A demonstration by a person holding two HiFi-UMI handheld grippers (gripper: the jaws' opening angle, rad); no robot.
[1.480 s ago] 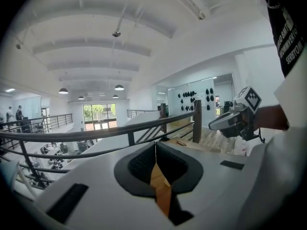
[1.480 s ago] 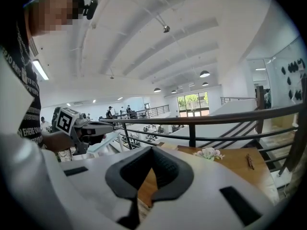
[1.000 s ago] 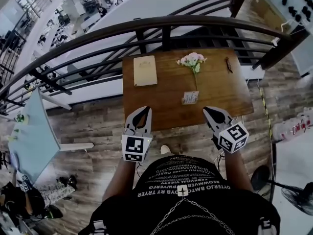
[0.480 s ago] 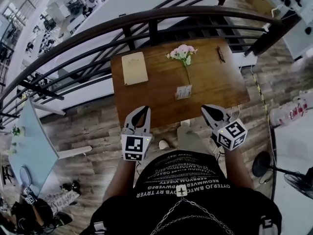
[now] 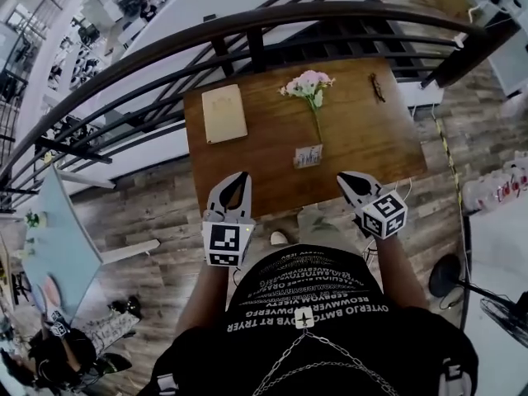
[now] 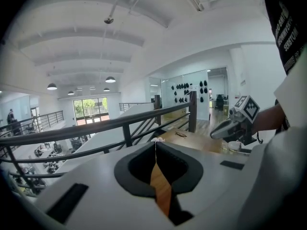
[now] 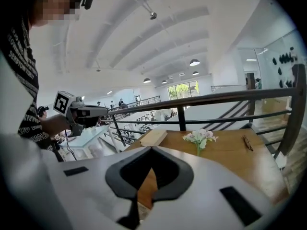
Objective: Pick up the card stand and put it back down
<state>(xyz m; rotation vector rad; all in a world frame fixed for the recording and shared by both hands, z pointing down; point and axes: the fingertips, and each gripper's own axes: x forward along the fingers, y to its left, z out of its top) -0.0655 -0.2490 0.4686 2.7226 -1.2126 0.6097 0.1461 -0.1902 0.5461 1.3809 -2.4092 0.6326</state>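
Head view shows, nearest to us, our black shirt with white lettering (image 5: 313, 291); just beyond it we hold the left gripper (image 5: 240, 176) and the right gripper (image 5: 342, 177), marker cubes toward us, tips over the near edge of the brown rectangular wooden table (image 5: 363, 139); both pairs of jaws are pressed together with nothing between them, and each gripper view shows the same, tips meeting in a thin line; the small pale card stand (image 5: 308, 156) stands on the table near that front edge, between the two grippers and a little beyond their tips, touched by neither; behind it lies the pink-and-white flower sprig (image 5: 308, 85), its green stem pointing back at the stand; the beige rectangular notepad (image 5: 224, 114) lies flat toward the far left corner; a small dark object (image 5: 378, 87), too small to identify, lies far right; the dark curved metal railing (image 5: 272, 19) runs past the table's far edge.
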